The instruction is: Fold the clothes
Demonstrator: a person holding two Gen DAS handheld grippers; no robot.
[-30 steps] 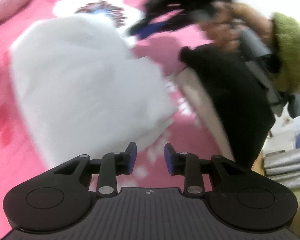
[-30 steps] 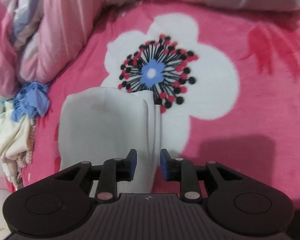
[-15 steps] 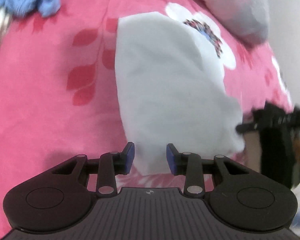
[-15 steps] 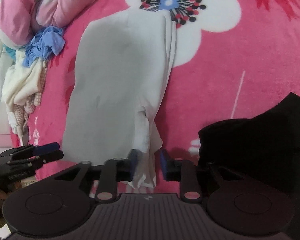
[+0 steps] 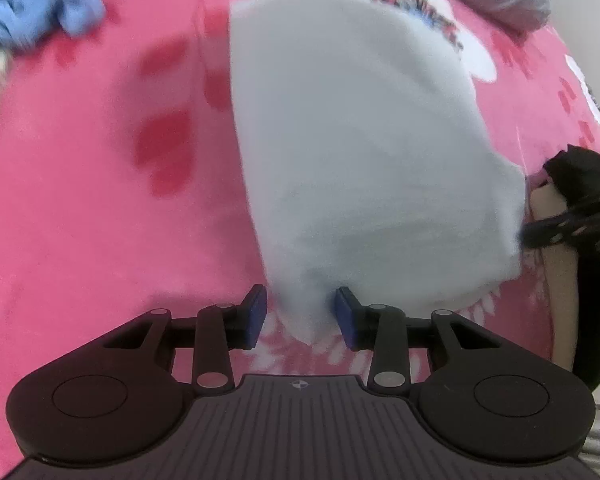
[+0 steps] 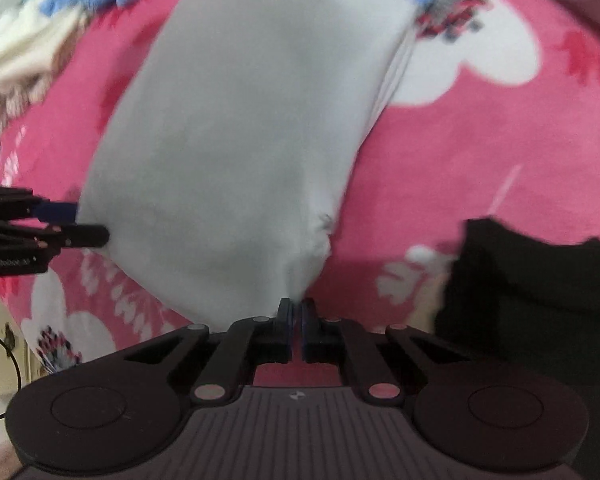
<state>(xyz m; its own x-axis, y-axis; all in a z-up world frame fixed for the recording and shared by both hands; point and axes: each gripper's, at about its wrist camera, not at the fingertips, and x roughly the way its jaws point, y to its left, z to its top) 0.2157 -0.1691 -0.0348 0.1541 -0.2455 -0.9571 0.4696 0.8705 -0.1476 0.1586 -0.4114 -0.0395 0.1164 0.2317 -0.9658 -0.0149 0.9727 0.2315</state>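
We're holding the left gripper point(image 5: 300, 316) spread, the white garment point(image 5: 360, 152) corner sitting between its fingers, unpinched. Garment's lying on the pink blanket point(image 5: 100, 200), long axis running 12 to 6. We're pinching the other near corner with the right gripper point(image 6: 296, 322), pads pressed together.

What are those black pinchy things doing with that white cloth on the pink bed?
A person is folding a white garment on the pink flowered blanket, with a pair of tongs in each hand. The right tongs are shut on one near corner of it. The left tongs are open, with the other near corner between their fingers, not yet pinched. A black garment lies to the right, and a blue one farther back.
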